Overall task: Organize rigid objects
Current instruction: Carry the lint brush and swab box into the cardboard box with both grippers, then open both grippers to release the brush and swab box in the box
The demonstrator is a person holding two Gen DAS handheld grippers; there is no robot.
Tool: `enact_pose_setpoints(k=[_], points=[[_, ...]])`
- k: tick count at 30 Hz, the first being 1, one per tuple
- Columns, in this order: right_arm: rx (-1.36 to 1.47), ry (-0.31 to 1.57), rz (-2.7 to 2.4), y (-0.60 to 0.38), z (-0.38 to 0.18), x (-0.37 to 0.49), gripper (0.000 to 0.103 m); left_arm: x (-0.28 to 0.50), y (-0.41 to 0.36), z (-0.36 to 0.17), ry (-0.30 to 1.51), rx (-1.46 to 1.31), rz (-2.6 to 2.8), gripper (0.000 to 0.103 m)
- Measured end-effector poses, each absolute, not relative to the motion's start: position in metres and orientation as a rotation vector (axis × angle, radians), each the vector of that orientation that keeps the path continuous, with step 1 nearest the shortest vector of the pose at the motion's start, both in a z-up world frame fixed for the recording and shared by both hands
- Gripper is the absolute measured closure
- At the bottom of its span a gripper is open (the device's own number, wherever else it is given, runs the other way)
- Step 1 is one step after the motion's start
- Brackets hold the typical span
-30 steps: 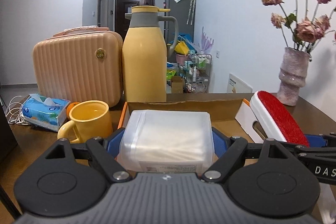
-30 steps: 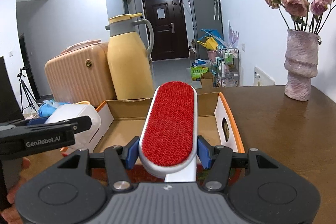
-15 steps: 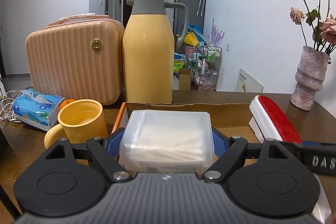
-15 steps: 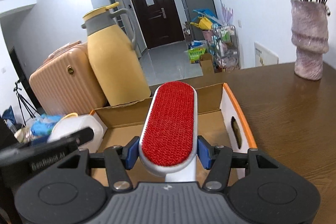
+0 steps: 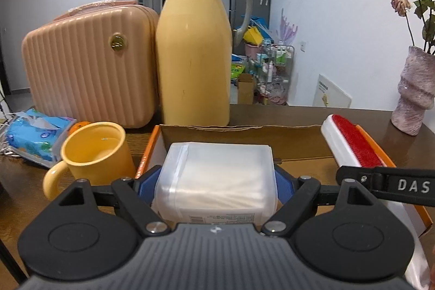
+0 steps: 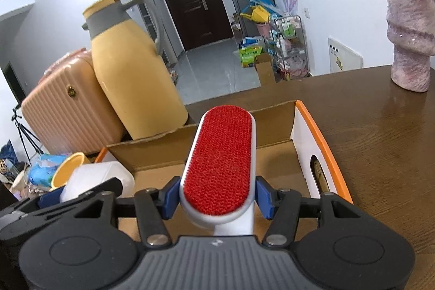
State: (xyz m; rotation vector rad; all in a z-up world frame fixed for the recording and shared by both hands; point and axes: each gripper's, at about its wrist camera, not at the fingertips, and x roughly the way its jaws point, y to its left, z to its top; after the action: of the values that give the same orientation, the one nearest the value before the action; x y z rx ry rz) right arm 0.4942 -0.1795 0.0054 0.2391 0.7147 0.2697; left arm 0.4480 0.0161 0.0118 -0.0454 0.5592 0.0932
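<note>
Rigid objects: a translucent white rectangular plastic container [image 5: 217,175] and a white-bodied lint brush with a red bristle pad [image 6: 218,162] are each carried above an open brown cardboard box with orange-edged white flaps [image 6: 320,143].
Left gripper [image 5: 217,181]: clenched on the plastic container, the blue pads [image 5: 282,184] pressed to its two sides; the container is held over the left part of the box.
Right gripper [image 6: 217,197]: clenched on the lint brush near the base of its red pad, the pad pointed forward over the right part of the box.
Box surroundings: a yellow ceramic mug [image 5: 95,154] stands just beside the left wall; a tall yellow thermos jug with a grey collar [image 5: 194,53] and a ribbed peach hard-shell case [image 5: 89,64] stand behind it; a blue tissue pack [image 5: 35,135] lies further left.
Table: dark brown wood [image 6: 380,127], with a mauve textured vase of dried flowers [image 6: 410,37] well apart on the right.
Stage, as judged: both items appear ready to be lowered into the box.
Risk, collision: the two grippers are close together, so they could be knocked against each other if lowered at once.
Risk, slip: the container's smooth walls could slide from the pads if it is tilted.
Risk, mug: it could be struck if the left gripper drifts left.
Risk, flap: the right flap could be caught by the brush tip.
</note>
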Motion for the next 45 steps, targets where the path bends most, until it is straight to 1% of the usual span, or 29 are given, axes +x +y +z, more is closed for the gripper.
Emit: enact_pose_setpoints(k=[1, 2, 3, 4, 5, 14, 24, 34, 45], points=[[0.232, 0.722, 0.265, -0.179, 0.005, 0.496, 0.045, 0.449, 0.017, 0.012, 0.562, -0.055, 0.079, 0.018], [0.217, 0.716, 0.251, -0.179, 0.005, 0.497, 0.031, 0.449, 0.019, 0.012, 0.565, -0.076, 0.068, 0.014], [0.193, 0.706, 0.233, -0.178, 0.007, 0.497, 0.02, 0.449, 0.021, 0.012, 0.564, -0.091, 0.066, 0.006], [0.168, 0.683, 0.202, -0.178, 0.011, 0.494, 0.009, 0.448, 0.023, 0.013, 0.558, -0.101, 0.074, 0.001], [0.151, 0.657, 0.191, -0.179, 0.015, 0.491, 0.006, 0.445, 0.025, 0.015, 0.543, -0.106, 0.093, 0.0], [0.133, 0.613, 0.196, -0.181, 0.031, 0.482, 0.005, 0.437, 0.026, 0.023, 0.522, -0.103, 0.104, 0.0], [0.106, 0.562, 0.191, -0.19, 0.038, 0.444, 0.005, 0.418, 0.029, 0.028, 0.507, -0.102, 0.104, 0.0], [0.061, 0.519, 0.197, -0.187, 0.044, 0.393, 0.005, 0.376, 0.03, 0.036, 0.496, -0.085, 0.112, 0.0], [0.027, 0.467, 0.207, -0.197, 0.045, 0.323, 0.005, 0.311, 0.037, 0.039, 0.488, -0.075, 0.114, 0.0]])
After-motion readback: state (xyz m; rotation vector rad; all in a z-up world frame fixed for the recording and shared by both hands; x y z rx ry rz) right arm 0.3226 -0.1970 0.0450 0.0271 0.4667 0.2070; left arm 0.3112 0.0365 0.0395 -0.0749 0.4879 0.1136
